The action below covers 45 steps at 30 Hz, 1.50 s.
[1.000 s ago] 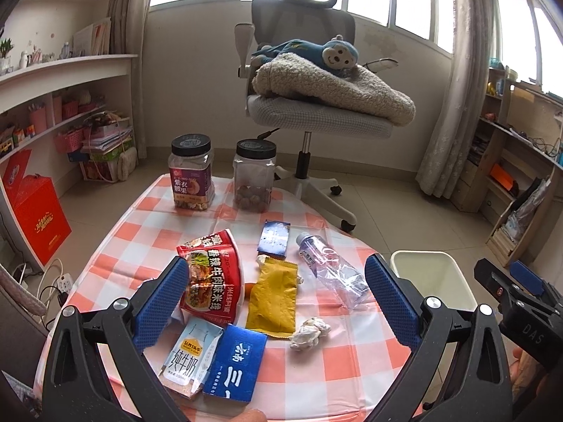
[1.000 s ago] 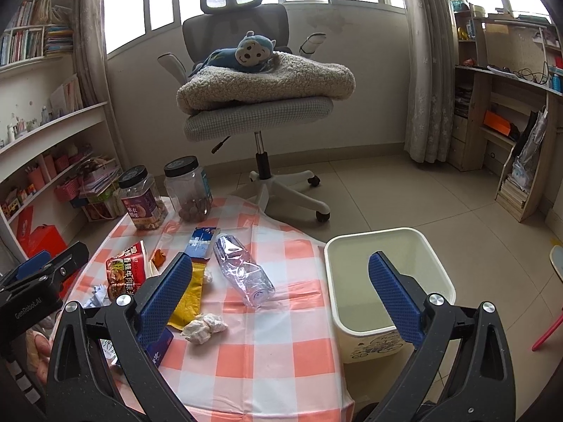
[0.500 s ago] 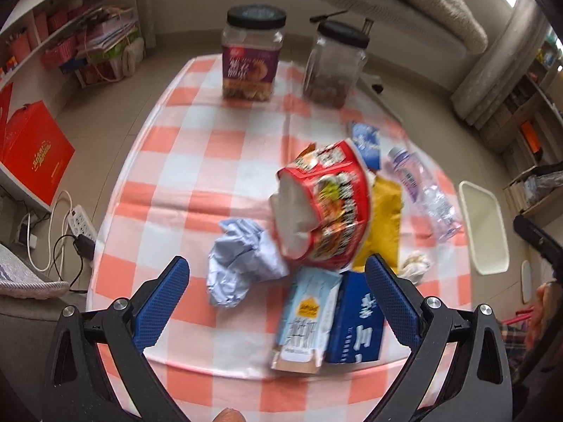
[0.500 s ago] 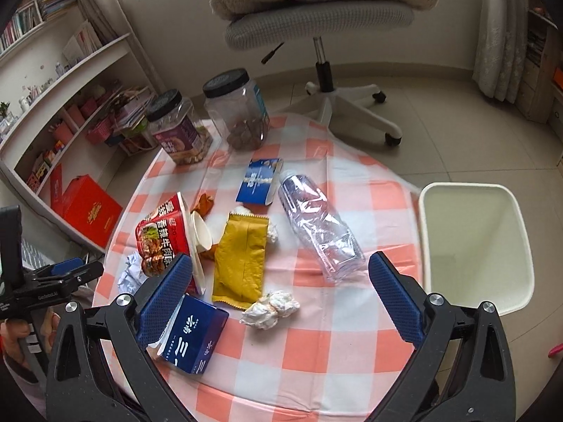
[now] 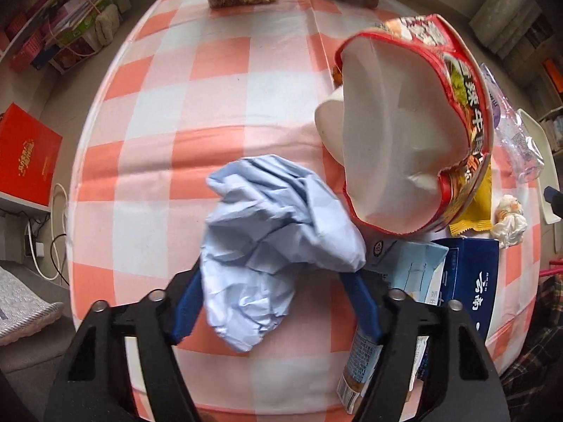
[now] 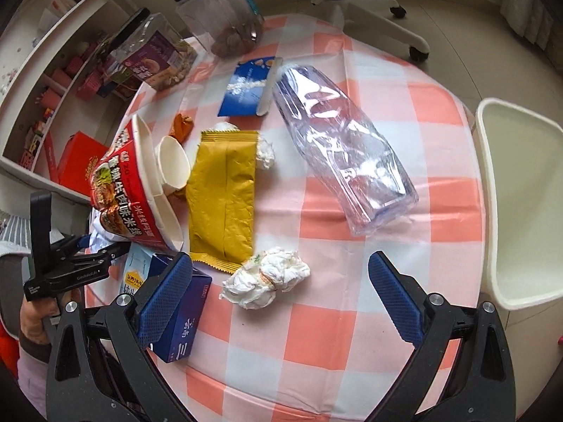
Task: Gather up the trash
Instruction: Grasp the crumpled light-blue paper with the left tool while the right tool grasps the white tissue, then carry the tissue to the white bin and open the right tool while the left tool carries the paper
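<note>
Left gripper (image 5: pixel 274 302) jaws around paper ball (image 5: pixel 274 246) near table (image 5: pixel 211 105) edge, not clearly clamped; right gripper (image 6: pixel 281 295) jaws apart above tissue wad (image 6: pixel 267 281), bin (image 6: pixel 520 211) beside.

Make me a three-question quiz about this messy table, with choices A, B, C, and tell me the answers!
1. Where is the bin?
A. on the table
B. beside the table, by the bottle
C. under the chair

2. What colour is the flat wrapper in the middle?
A. yellow
B. green
C. black

3. What is the left gripper doing?
A. hanging open
B. squeezing the blue paper ball
C. holding a jar

Answers: B, the bin stands off the table's edge; A, it is plain yellow; B, both fingers press the paper's sides.
</note>
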Tool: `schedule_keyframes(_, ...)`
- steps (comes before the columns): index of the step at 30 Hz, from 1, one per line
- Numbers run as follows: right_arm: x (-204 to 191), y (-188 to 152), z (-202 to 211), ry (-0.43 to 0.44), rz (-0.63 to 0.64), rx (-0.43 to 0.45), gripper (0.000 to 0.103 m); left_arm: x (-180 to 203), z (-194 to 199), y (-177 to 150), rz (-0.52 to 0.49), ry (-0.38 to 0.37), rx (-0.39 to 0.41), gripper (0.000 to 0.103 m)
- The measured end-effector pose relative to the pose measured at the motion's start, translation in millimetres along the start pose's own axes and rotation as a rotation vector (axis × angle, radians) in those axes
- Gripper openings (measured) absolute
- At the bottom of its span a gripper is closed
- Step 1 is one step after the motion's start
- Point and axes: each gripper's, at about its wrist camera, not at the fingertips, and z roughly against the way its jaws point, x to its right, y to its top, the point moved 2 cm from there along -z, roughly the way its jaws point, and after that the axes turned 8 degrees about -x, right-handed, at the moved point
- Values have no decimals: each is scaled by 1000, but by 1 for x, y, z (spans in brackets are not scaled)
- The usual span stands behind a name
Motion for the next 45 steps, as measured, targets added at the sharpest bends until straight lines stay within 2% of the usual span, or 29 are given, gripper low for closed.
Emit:
schedule_keyframes(2, 9, -4, -11, 8, -66, -44, 96, 2, 3, -5, -6, -15, 17, 53)
schedule_keyframes(5, 12, -12, -23, 16, -112, -72, 96, 6, 20, -12, -20, -52, 75, 48)
schedule_keyframes(8, 8, -16, -32, 41, -126, -99, 92, 5, 50, -25, -5, -69, 156, 48)
schedule_keyframes(12, -1, -15, -36, 76, -146, -80, 91, -5, 90, -41, 53, -106, 258, 48)
schedule_keyframes(13, -3, -14, -38, 81, -150, -80, 87, -7, 96, -45, 66, -108, 276, 48)
schedule_keyframes(16, -9, -11, -46, 89, -167, -87, 64, -13, 108, -55, 103, -123, 316, 48)
schedule_keyframes(20, -12, -7, -54, 88, -196, -95, 64, -19, 108, -55, 138, -125, 333, 48)
schedule_keyframes(22, -14, -5, -53, 80, -185, -81, 58, -23, 108, -56, 155, -127, 336, 48)
schedule_keyframes(26, -14, -5, -53, 76, -179, -80, 57, -30, 102, -56, 188, -130, 331, 49)
schedule_keyframes(27, -15, -5, -53, 66, -173, -74, 53, -31, 101, -55, 193, -132, 332, 49)
schedule_keyframes(28, -16, -5, -53, 57, -158, -72, 38, -32, 101, -55, 199, -135, 334, 49)
schedule_keyframes(30, -22, -5, -54, 62, -134, -79, 36, -34, 102, -54, 212, -139, 341, 49)
schedule_keyframes(35, -39, -3, -28, 86, -63, 16, 35, -36, 108, -51, 234, -147, 367, 49)
schedule_keyframes(43, -79, 6, 42, 141, 129, 313, 35, -32, 124, -43, 270, -143, 453, 49)
schedule_keyframes(45, -86, 7, 52, 122, 162, 370, 35, -28, 128, -41, 269, -122, 480, 49)
